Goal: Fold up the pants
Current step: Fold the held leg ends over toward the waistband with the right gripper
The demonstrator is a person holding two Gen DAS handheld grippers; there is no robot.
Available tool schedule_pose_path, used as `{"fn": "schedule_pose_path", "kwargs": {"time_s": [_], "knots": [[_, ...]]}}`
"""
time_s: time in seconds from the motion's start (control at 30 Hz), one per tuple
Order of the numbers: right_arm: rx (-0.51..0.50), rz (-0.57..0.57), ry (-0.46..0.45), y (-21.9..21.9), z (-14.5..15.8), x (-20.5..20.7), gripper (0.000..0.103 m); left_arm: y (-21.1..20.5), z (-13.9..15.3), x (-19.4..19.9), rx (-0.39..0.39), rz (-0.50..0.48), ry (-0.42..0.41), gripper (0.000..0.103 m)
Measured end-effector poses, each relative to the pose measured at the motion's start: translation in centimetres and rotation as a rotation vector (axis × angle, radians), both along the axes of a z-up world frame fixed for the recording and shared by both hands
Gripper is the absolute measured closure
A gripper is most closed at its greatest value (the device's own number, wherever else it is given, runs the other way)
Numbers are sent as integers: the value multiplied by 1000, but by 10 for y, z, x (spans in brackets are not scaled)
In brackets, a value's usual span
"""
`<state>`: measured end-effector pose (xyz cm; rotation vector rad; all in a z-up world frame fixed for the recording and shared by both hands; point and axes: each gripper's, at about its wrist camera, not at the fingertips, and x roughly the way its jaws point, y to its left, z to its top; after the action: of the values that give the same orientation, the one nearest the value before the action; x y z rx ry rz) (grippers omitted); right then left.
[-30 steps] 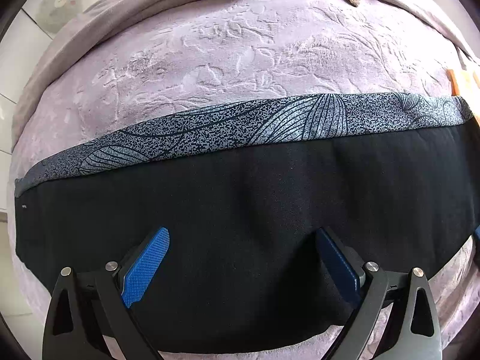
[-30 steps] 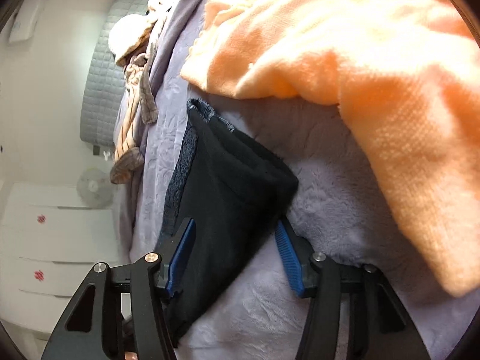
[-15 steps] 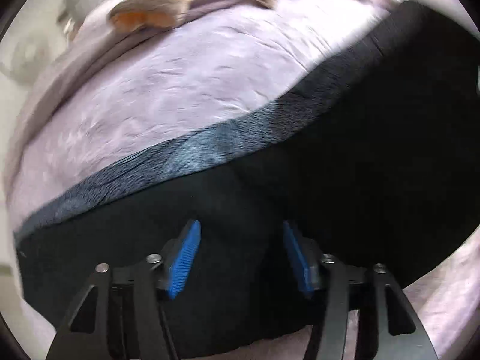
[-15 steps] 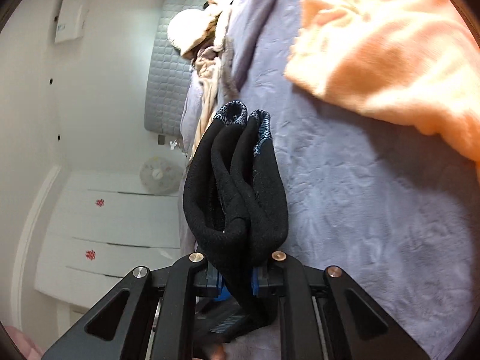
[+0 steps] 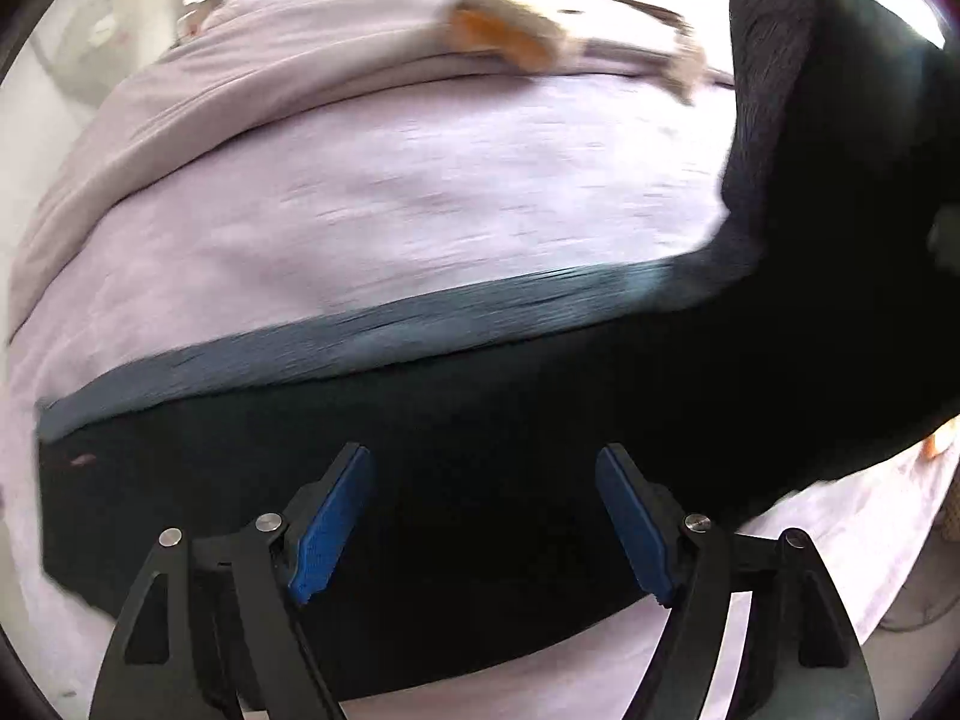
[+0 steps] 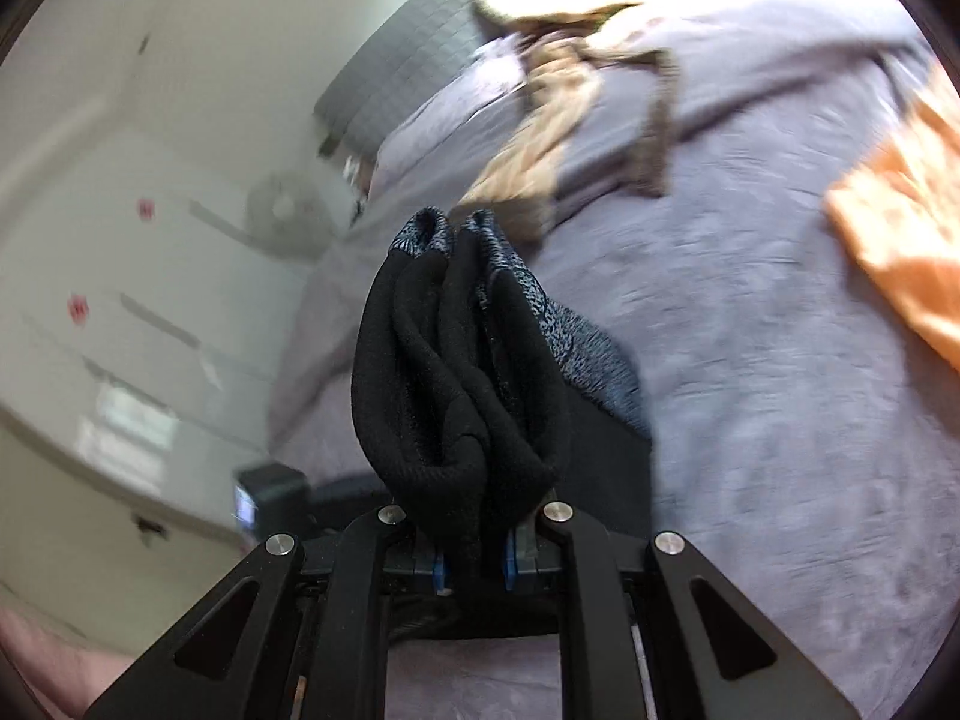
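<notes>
Pants [image 5: 540,420]: black, with a blue-grey speckled band [image 5: 372,336] along one edge. Bed cover [image 5: 420,192]: pale lilac; towel [image 6: 900,228]: orange. Tongs: black arms with blue pads [image 5: 330,516].

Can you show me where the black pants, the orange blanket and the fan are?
black pants [image 6: 456,396]: right wrist view, bunched cloth above the shut jaws.
orange blanket [image 6: 900,228]: right wrist view, its folded edge on the bed.
fan [image 6: 282,210]: right wrist view, blurred round grille.

Both wrist cameras look forward, close over the bed [image 5: 420,180], sharing the black pants [image 6: 456,396].
</notes>
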<state>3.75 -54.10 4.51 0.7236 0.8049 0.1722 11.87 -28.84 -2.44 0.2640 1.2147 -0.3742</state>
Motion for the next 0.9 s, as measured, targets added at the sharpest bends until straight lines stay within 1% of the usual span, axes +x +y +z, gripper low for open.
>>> {"fn": "schedule_pose_path", "kwargs": {"time_s": [0.07, 0.1, 0.13, 0.2, 0.23, 0.27, 0.3, 0.33, 0.37, 0.4, 0.43, 0.47, 0.5, 0.53, 0.57, 0.6, 0.63, 0.67, 0.7, 0.73, 0.8, 0.83, 0.87, 0.9], "knots": [[-79, 62, 28, 52, -3, 14, 89, 48, -2, 3, 19, 56, 4, 25], [-129, 104, 56, 85, -10, 23, 89, 71, -2, 6, 35, 86, 4, 25], [-169, 133, 79, 107, -17, 27, 89, 88, -3, 6, 49, 110, 3, 25], [-266, 211, 131, 161, -40, 41, 88, 122, -9, 8, 88, 161, 9, 25], [-323, 256, 172, 192, -57, 47, 86, 143, -13, 10, 107, 189, 19, 25], [-380, 291, 219, 217, -75, 54, 79, 155, -15, 12, 113, 204, 28, 25], [-444, 308, 265, 236, -89, 57, 76, 165, -17, 10, 118, 218, 37, 25], [-549, 318, 311, 256, -102, 60, 75, 174, -17, 10, 123, 229, 42, 25], [-663, 323, 321, 273, -106, 59, 70, 184, -17, 8, 126, 238, 42, 25], [-736, 332, 316, 285, -103, 58, 65, 193, -16, 5, 123, 242, 40, 25], [-796, 352, 307, 298, -98, 56, 50, 195, -15, 4, 118, 246, 40, 25], [-832, 379, 287, 309, -89, 52, 41, 199, -12, 3, 106, 250, 43, 25], [-832, 402, 259, 315, -79, 47, 40, 200, -10, 2, 92, 251, 45, 25], [-804, 432, 221, 319, -67, 42, 40, 197, -7, 5, 81, 249, 45, 25], [-753, 451, 197, 319, -56, 38, 40, 191, -2, 4, 64, 241, 41, 25], [-678, 451, 190, 312, -48, 34, 40, 190, -1, 4, 49, 231, 38, 25], [-556, 422, 199, 295, -42, 30, 40, 186, 0, 4, 36, 220, 35, 25], [-431, 368, 224, 274, -42, 28, 40, 175, 1, 2, 23, 207, 34, 25], [-305, 302, 257, 252, -46, 25, 40, 166, 1, -1, 14, 197, 35, 25], [-144, 213, 297, 223, -57, 21, 40, 160, 1, 1, 5, 186, 37, 25], [178, 9, 394, 166, -93, 7, 40, 148, -1, 0, -4, 167, 44, 25], [244, -46, 413, 152, -103, 5, 40, 144, -1, -1, -4, 160, 46, 25], [311, -89, 414, 136, -115, 2, 40, 140, -2, -2, -3, 156, 48, 25], [353, -118, 410, 126, -125, -2, 40, 137, -4, -3, -2, 154, 51, 25]]}}
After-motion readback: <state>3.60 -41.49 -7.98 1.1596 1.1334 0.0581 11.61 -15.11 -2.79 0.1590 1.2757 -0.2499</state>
